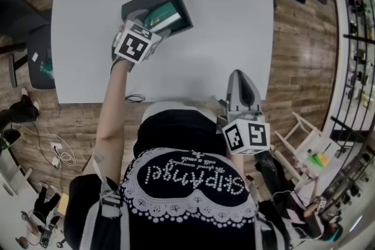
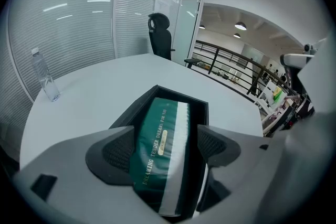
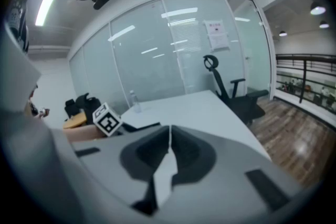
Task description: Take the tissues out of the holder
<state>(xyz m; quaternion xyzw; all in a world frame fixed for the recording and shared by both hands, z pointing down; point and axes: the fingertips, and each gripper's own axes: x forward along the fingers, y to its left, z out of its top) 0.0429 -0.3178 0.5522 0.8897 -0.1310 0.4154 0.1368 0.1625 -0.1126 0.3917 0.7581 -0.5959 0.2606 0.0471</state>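
A green tissue pack (image 1: pixel 163 16) with a white stripe lies in the black open-topped holder (image 1: pixel 149 0) on the white table (image 1: pixel 222 20). My left gripper (image 1: pixel 153 29) reaches into the holder from the near side. In the left gripper view the tissue pack (image 2: pixel 157 139) runs between the wide-open jaws of the left gripper (image 2: pixel 164 147). The left pad (image 2: pixel 118 152) sits right beside the pack, and a dark gap separates the right pad (image 2: pixel 210 144) from it. The holder's rim (image 2: pixel 181 96) frames the pack. My right gripper (image 1: pixel 239 76) (image 3: pixel 169 139) is shut and empty by the table's near edge.
A clear water bottle (image 2: pixel 46 78) stands far left on the table. A black office chair (image 2: pixel 161 34) sits behind the far edge, another dark chair (image 1: pixel 35 50) at the table's left. Cables (image 1: pixel 55 152) lie on the wooden floor.
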